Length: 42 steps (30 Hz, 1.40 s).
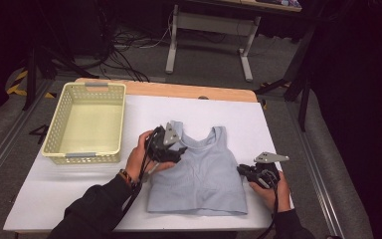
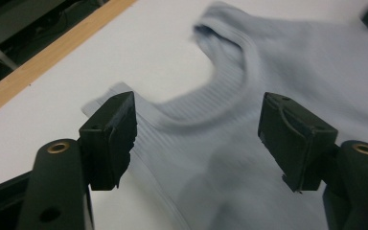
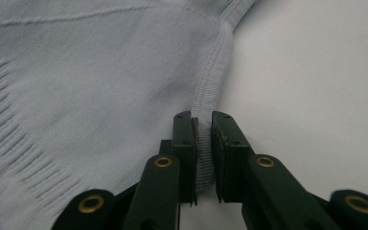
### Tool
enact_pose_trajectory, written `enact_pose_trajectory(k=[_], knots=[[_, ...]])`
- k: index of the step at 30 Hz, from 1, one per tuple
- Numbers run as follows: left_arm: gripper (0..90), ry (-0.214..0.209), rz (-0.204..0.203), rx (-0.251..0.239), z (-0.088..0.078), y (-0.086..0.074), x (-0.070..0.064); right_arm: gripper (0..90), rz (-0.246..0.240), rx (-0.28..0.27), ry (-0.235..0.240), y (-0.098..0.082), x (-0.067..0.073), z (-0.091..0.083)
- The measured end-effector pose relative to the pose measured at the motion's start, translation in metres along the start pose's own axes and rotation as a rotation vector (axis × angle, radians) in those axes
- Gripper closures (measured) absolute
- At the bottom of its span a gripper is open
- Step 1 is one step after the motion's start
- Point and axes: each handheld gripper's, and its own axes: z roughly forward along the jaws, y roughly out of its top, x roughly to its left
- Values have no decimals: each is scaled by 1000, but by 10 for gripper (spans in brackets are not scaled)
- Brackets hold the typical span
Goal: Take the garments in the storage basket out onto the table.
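Observation:
A pale blue ribbed tank top (image 1: 199,174) lies flat on the white table cover (image 1: 54,189), neckline toward the far side. My left gripper (image 1: 175,152) hovers over its left shoulder. In the left gripper view the left gripper (image 2: 196,120) is open, jaws wide apart above the strap and the neckline of the top (image 2: 278,62), touching nothing. My right gripper (image 1: 242,170) is at the top's right side edge. In the right gripper view the right gripper (image 3: 202,120) is shut on the ribbed side seam of the top (image 3: 100,72), pinched between the pads.
An empty pale yellow plastic basket (image 1: 87,124) stands at the far left of the table. The wooden table edge (image 1: 179,89) runs along the back. Beyond it are floor cables and a desk frame (image 1: 209,30).

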Motion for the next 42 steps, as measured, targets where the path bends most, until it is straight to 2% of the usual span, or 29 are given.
enact_pose_trajectory(k=[1,4,6,7,8,10,12,14,16,17,19,20,21,23,25,27,30,31,32,34,38,40,41,42], knots=[[274,-11,6,-3,-5,-5,-4,815,10,-4,0,0,-1,-1],[265,-64,-8,-30,-23,-22,-14,826,20,-36,-18,2,-2,-7],[247,-106,4,-40,-34,-33,-23,828,14,-56,-36,4,0,-11],[243,-114,14,-46,-40,-39,-29,828,15,-67,-45,4,1,-13],[241,-132,40,-44,-45,-43,-37,829,15,-76,-51,5,2,-14],[233,-193,88,-35,-56,-52,-51,834,22,-90,-62,6,3,-17],[235,-242,110,-12,-62,-62,-62,835,36,-108,-87,7,4,-19],[237,-248,150,23,-65,-71,-70,833,43,-108,-90,6,5,-19],[284,-289,147,49,-65,-78,-73,776,50,-86,-87,6,4,-16],[294,-292,161,65,-64,-81,-74,712,55,-82,-96,7,3,-13],[313,-277,191,82,-62,-84,-72,540,80,-92,-72,9,-1,-9],[328,-291,173,83,-62,-86,-69,469,83,-101,-56,13,-4,-6],[341,-307,160,79,-61,-87,-66,452,72,-116,-58,17,-6,-4],[354,-309,163,93,-59,-89,-65,422,63,-141,-74,27,-11,3],[371,-316,155,97,-57,-90,-65,398,43,-131,-84,41,-16,13],[397,-310,146,98,-57,-90,-64,394,18,-138,-72,55,-21,25],[471,-311,145,104,-57,-90,-64,376,50,-150,-46,74,-29,45],[511,-325,144,104,-57,-90,-63,364,63,-144,-44,80,-31,51],[570,-354,139,103,-57,-90,-62,360,68,-134,-41,86,-32,58],[620,-364,138,102,-57,-91,-61,348,58,-89,-48,95,-33,74],[780,-355,180,114,-58,-89,-63,325,75,1,-65,105,-36,103],[817,-339,209,121,-59,-88,-65,339,68,47,-73,108,-37,116],[832,-337,218,121,-59,-88,-66,339,82,47,-70,109,-38,120],[839,-339,227,123,-59,-87,-66,380,89,36,-67,111,-39,121]])
